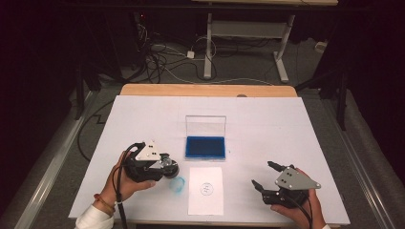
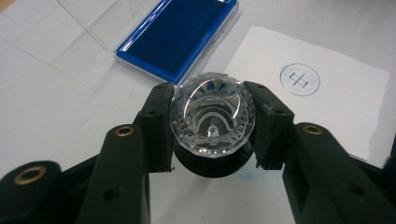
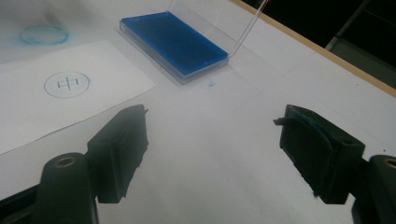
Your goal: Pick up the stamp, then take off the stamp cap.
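My left gripper [image 1: 168,167] is shut on a clear faceted stamp [image 2: 212,116] with a black base, held just above the white table left of a paper sheet [image 1: 206,202]. The sheet carries a round blue stamped mark [image 1: 206,189] with a character inside, also in the left gripper view [image 2: 300,79] and right gripper view [image 3: 67,84]. A blue ink pad [image 1: 205,147] lies beyond the sheet in a clear case, its lid [image 1: 205,125] standing upright. My right gripper [image 1: 261,173] rests at the front right, open, with nothing between its black pads [image 3: 123,140].
A faint blue ring smudge [image 1: 177,185] marks the white table cover [image 1: 143,119] just left of the sheet. The wooden table edge [image 1: 207,89] runs along the back. Beyond it are desk legs and cables on the floor.
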Demonstrator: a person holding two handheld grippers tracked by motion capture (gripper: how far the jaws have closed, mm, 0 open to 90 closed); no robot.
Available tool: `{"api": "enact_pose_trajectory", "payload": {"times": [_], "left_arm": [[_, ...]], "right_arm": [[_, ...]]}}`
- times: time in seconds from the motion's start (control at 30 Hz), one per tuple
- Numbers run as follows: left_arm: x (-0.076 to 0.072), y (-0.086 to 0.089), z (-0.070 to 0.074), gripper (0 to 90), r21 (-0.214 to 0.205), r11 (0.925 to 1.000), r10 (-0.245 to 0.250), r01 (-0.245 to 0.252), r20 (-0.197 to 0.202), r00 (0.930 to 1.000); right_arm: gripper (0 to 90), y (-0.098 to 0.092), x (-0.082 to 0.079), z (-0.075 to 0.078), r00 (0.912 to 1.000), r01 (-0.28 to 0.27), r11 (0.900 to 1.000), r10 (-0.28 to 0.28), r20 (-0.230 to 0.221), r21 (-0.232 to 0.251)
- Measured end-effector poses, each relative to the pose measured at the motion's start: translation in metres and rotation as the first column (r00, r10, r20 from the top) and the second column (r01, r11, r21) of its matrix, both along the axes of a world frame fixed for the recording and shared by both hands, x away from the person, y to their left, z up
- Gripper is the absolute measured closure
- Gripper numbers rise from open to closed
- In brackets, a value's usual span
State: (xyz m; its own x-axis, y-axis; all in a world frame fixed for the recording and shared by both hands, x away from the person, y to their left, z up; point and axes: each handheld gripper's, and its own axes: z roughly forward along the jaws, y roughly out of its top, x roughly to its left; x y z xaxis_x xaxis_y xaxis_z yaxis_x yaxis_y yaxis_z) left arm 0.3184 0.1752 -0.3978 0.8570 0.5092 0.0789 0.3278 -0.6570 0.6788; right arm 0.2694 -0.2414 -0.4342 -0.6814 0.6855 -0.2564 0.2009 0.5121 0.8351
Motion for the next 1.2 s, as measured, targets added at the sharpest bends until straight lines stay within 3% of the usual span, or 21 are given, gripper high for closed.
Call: {"api": "enact_pose_trajectory", "payload": {"times": [0.93, 1.2], "left_arm": [[0.014, 0.001, 0.009, 54.6, -0.038, 0.9989, 0.029, -0.028, 0.025, 0.9993], [0.018, -0.006, 0.016, 54.6, -0.091, 0.9958, 0.007, -0.005, 0.023, 0.9997]], "right_arm": [[23.7, 0.002, 0.003, -0.003, 0.9999, 0.001, 1.0000, -0.001, -0.016, -0.001], [23.0, 0.002, 0.007, -0.004, 0.9995, 0.012, 0.9999, -0.012, -0.028, -0.002]]}}
